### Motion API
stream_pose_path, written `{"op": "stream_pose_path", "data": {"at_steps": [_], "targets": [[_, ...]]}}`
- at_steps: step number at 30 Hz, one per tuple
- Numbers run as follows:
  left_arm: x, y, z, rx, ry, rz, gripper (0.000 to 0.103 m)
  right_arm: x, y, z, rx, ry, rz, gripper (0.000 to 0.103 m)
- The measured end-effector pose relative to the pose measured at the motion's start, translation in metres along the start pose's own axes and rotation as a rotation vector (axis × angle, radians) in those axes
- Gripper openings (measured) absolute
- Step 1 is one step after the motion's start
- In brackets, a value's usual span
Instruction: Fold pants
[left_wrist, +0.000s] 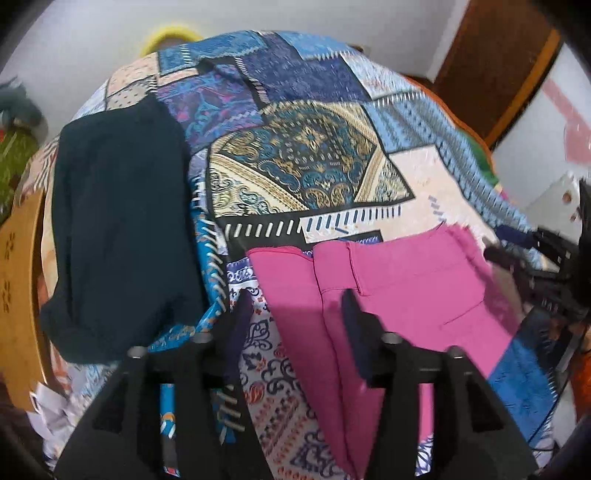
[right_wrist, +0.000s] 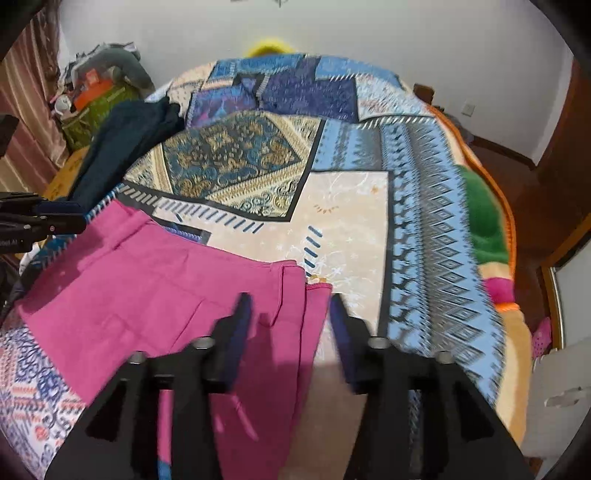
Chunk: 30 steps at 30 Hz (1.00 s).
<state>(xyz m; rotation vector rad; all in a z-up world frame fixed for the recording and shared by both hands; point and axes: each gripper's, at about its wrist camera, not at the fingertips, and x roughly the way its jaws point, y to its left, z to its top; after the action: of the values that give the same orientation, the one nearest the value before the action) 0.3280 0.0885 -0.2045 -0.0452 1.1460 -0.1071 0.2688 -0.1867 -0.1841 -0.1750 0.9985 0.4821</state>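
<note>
Pink pants (left_wrist: 388, 291) lie on patchwork bedspread (left_wrist: 314, 166) near dark garment (left_wrist: 118, 229); both grippers' jaws apart.

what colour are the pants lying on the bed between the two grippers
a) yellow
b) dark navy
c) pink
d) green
c, the pants spread on the patterned bedspread in front of both open grippers are pink; the dark garment lies apart, off to the left side of the bed.
</note>
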Motion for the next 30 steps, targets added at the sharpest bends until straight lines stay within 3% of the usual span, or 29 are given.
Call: {"op": "stream_pose_path", "data": {"at_steps": [8,13,17,19,24,26,27,30], "targets": [[0.005,-0.001,-0.02,-0.062,0.063,-0.094,0.063,-0.006,-0.005,-0.025,0.056,0.04,0.043,0.053],[0.026,-0.005,-0.024,-0.06,0.127,-0.105,0.063,0.009,-0.005,-0.035,0.081,0.073,0.072,0.053],[0.033,-0.008,-0.023,-0.048,0.134,-0.111,0.062,0.019,-0.005,-0.032,0.109,0.08,0.112,0.053],[0.036,-0.008,-0.022,-0.049,0.141,-0.129,0.052,0.026,-0.005,-0.031,0.129,0.09,0.124,0.051],[0.039,-0.01,-0.021,-0.06,0.135,-0.171,0.03,0.032,-0.001,-0.028,0.143,0.094,0.118,0.027],[0.034,-0.013,-0.021,-0.043,0.112,-0.15,0.02,0.03,-0.003,-0.027,0.149,0.088,0.12,0.02],[0.032,-0.015,-0.02,-0.035,0.105,-0.144,0.017,0.028,-0.003,-0.026,0.147,0.08,0.116,0.014],[0.024,-0.016,-0.019,-0.023,0.08,-0.128,0.012,0.017,0.0,-0.022,0.127,0.049,0.106,0.011]]}}
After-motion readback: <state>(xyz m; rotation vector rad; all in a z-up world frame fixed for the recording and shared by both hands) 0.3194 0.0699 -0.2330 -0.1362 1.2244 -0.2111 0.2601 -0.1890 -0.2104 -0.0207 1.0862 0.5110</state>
